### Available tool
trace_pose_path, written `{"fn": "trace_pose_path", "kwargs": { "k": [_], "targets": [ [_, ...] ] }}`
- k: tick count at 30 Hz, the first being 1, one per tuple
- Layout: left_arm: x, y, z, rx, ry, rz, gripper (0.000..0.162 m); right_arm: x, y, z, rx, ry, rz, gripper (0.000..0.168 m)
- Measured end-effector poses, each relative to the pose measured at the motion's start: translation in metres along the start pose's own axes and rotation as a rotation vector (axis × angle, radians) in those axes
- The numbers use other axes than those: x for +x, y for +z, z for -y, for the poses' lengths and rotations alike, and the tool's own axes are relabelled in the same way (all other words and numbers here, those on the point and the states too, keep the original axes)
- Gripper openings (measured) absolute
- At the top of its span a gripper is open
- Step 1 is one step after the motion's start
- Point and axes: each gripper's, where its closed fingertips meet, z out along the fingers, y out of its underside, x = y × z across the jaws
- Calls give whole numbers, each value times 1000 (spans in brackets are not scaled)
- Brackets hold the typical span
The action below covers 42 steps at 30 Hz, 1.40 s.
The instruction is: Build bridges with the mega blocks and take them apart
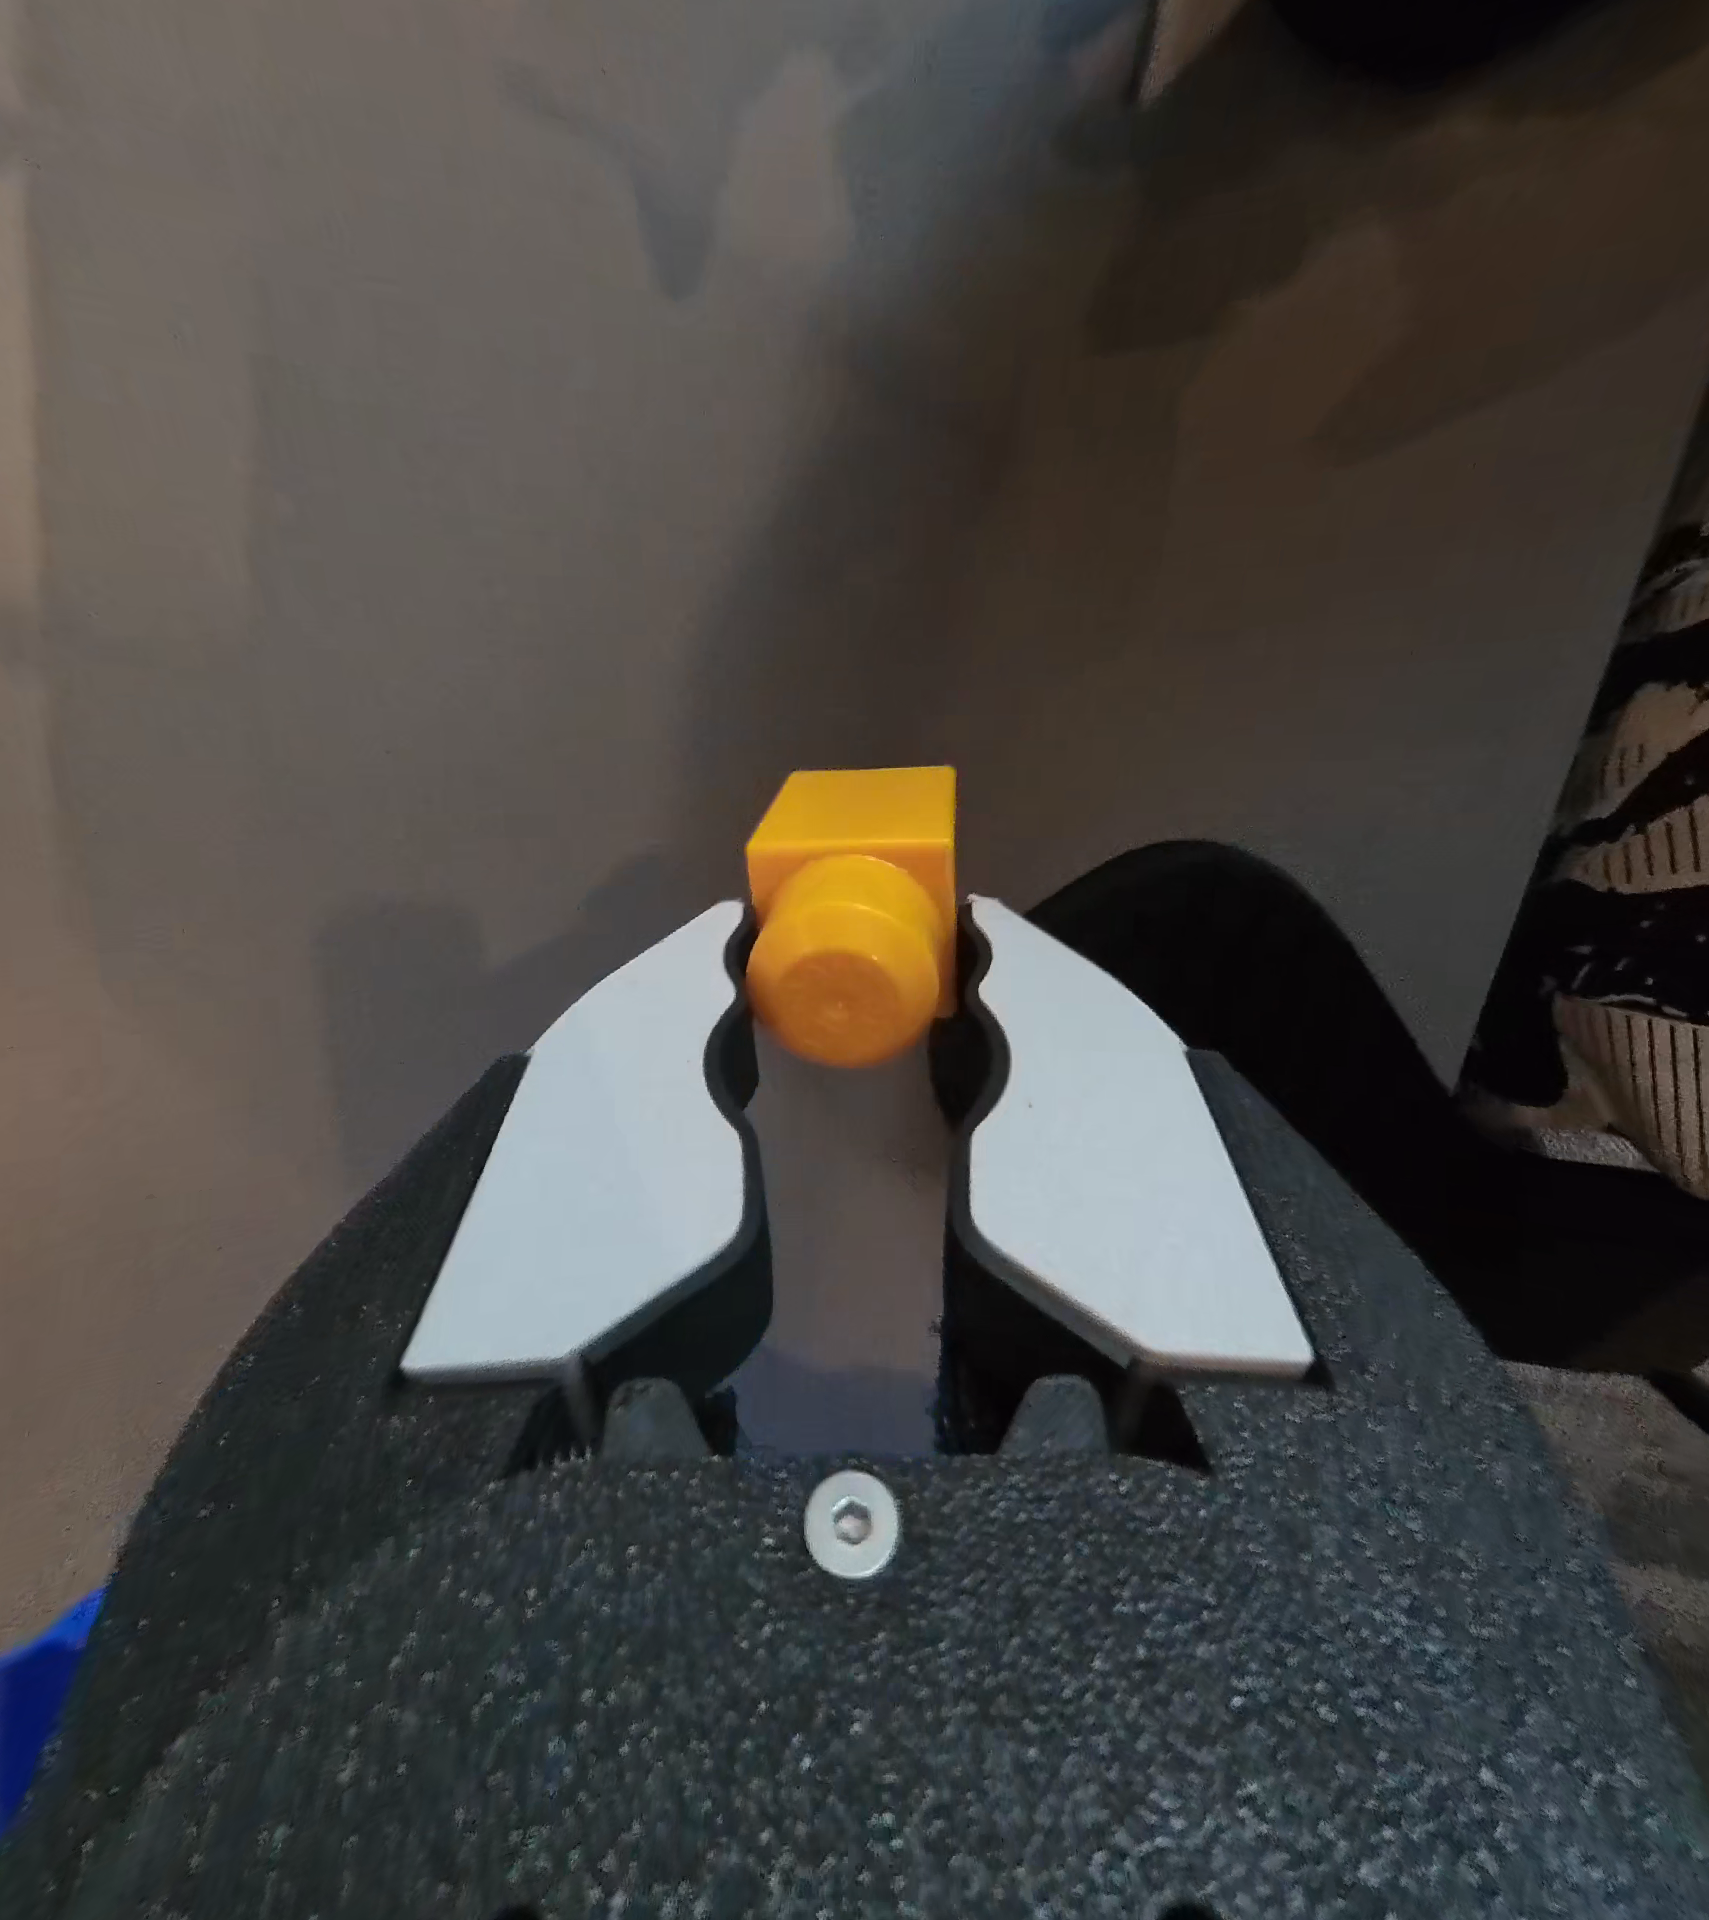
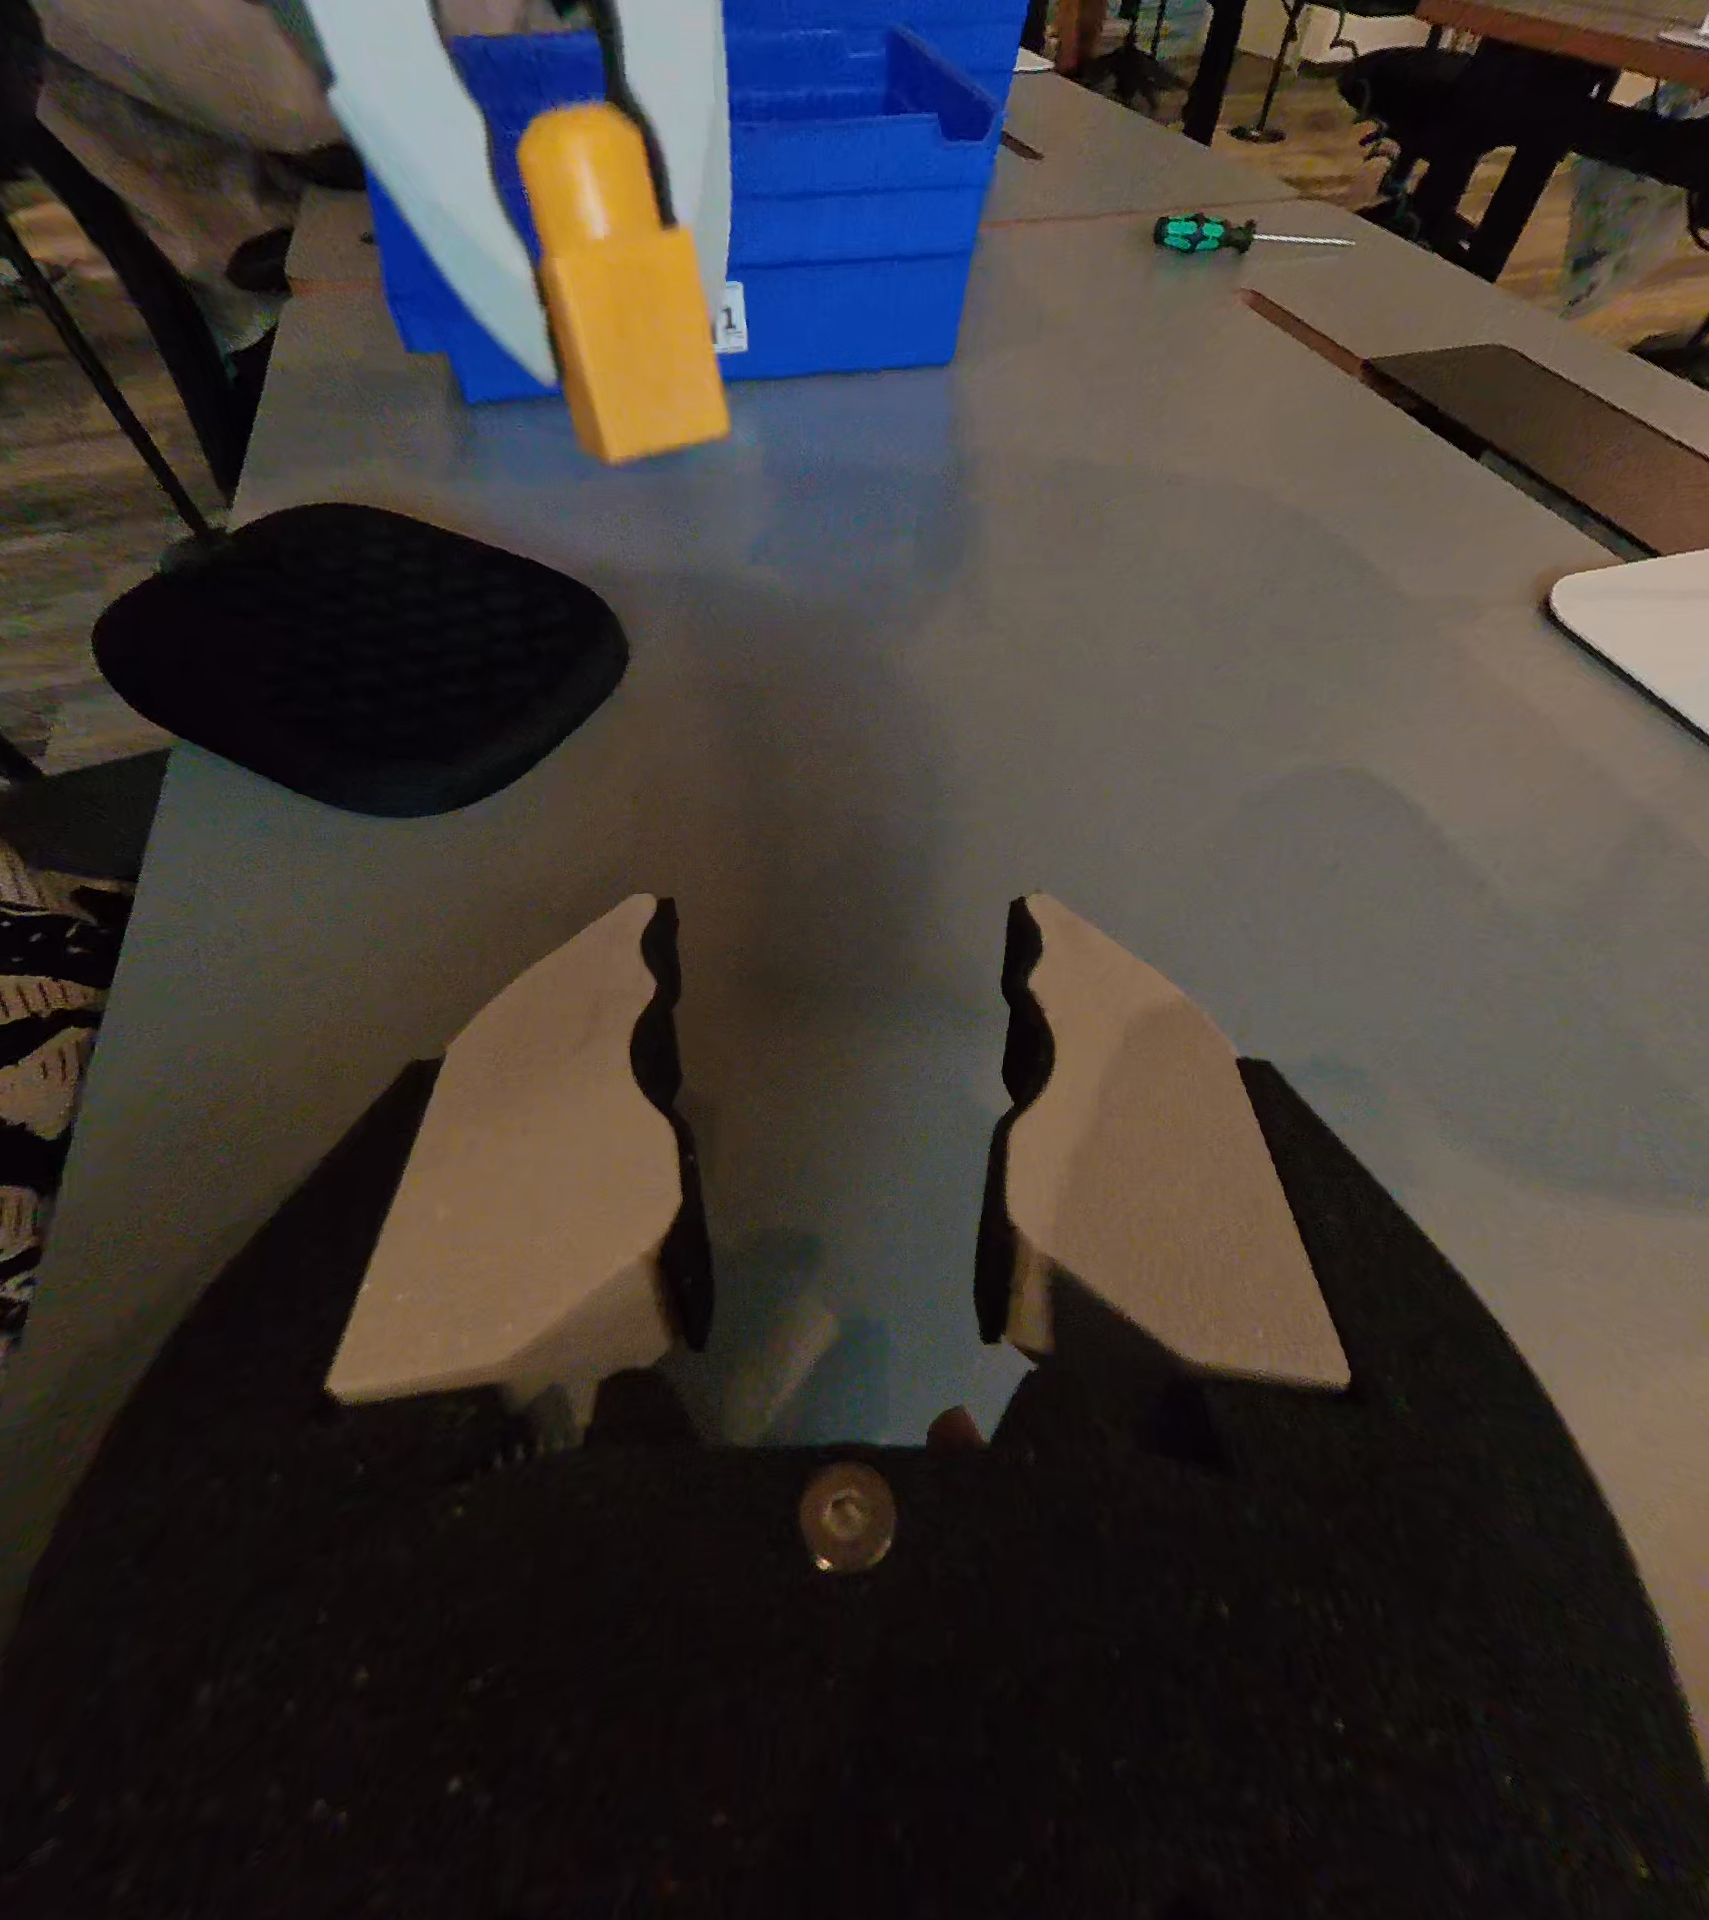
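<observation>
- Left claw [image 1: 855, 940] is clamped on a single orange block [image 1: 850, 914], gripping it at the round stud end so the square body pokes out past the tips. From the right wrist view you can see the same block [image 2: 626, 291] hanging in the air above the table [image 2: 1037, 727], just in front of the blue bin [image 2: 860, 208].
- Right claw [image 2: 842, 925] has its fingers spread apart with nothing in them, hovering low over a bare stretch of table.
- No other blocks or bridge parts show up on the table in either view, so my guess is this is the very first piece going down, or the last one heading back to the bin. Can't tell which.
- If it's a placement: bring the block down slow and set it flat, square base first. A grip on just the stud looks like it could let the block pivot, so no fast swings.
- Keep clear of the black pad [image 2: 362, 655] at the table's left edge, and use the open middle area.
- The screwdriver [image 2: 1234, 234] farther back is well out of the way, so ignore it.
</observation>
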Motion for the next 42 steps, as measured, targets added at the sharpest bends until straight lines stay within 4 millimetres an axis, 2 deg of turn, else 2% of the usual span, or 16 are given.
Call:
{"fn": "trace_pose_path", "kwargs": {
  "k": [4,15,25,42],
  "targets": [
    [10,24,11,-30,49,-57,36,4,1,-4,-9,23,-11,60],
    [14,69,3,-170,99,-85,36,1,2,-7,-33,17,4,60],
    [10,84,-3,-277,137,-48,36,-1,3,-10,-53,21,11,60],
    [16,95,-5,-292,155,-78,36,0,4,-15,-80,29,18,60]
  ]
}}
